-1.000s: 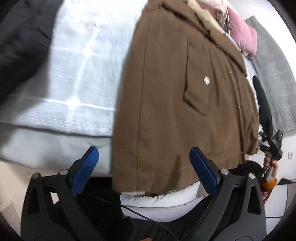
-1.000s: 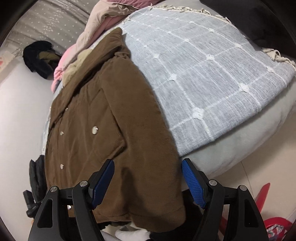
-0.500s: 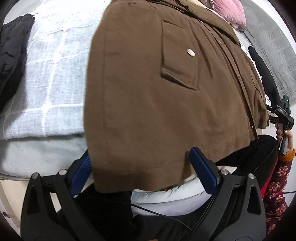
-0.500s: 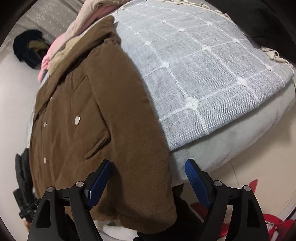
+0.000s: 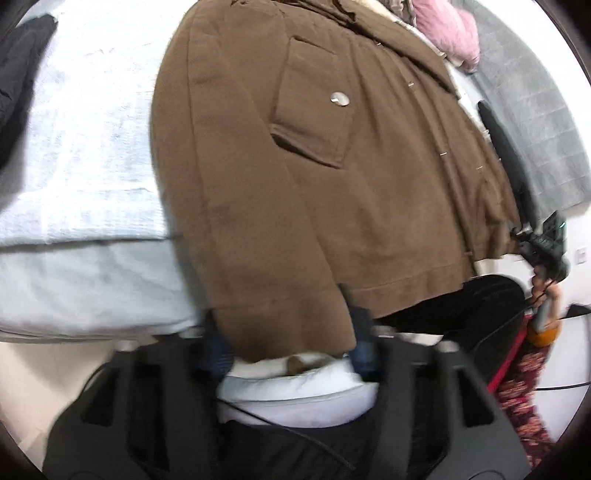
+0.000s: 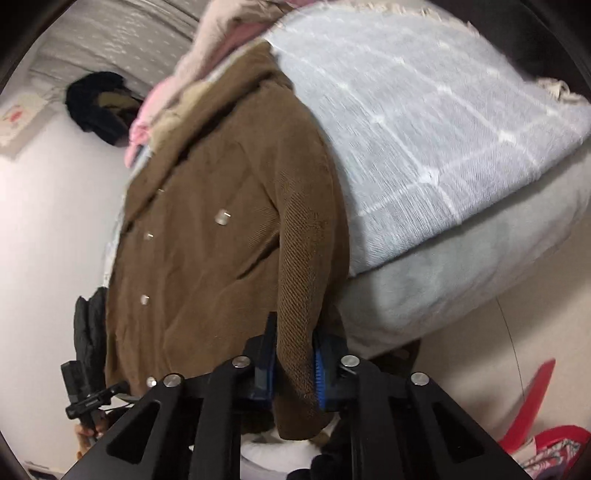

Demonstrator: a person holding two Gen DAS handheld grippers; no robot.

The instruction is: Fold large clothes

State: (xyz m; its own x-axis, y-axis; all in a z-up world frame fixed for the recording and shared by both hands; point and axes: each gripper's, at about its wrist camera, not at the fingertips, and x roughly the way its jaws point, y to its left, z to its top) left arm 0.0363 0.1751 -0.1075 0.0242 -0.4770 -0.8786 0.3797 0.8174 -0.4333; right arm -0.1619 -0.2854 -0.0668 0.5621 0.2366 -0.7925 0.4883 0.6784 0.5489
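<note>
A brown corduroy jacket lies front up on the bed, its hem and sleeve hanging over the near edge. It also shows in the right wrist view. My left gripper has its blue pads on both sides of the sleeve cuff, partly closed around it; the picture is blurred. My right gripper is shut on the jacket's sleeve near its end.
A pale blue checked blanket covers the bed. Pink clothes and a grey quilt lie at the far end. A black garment lies at the left. A red object stands on the floor.
Both grippers have closed in from wide open onto the jacket's sleeve at the bed's near edge. The right one now clamps it.
</note>
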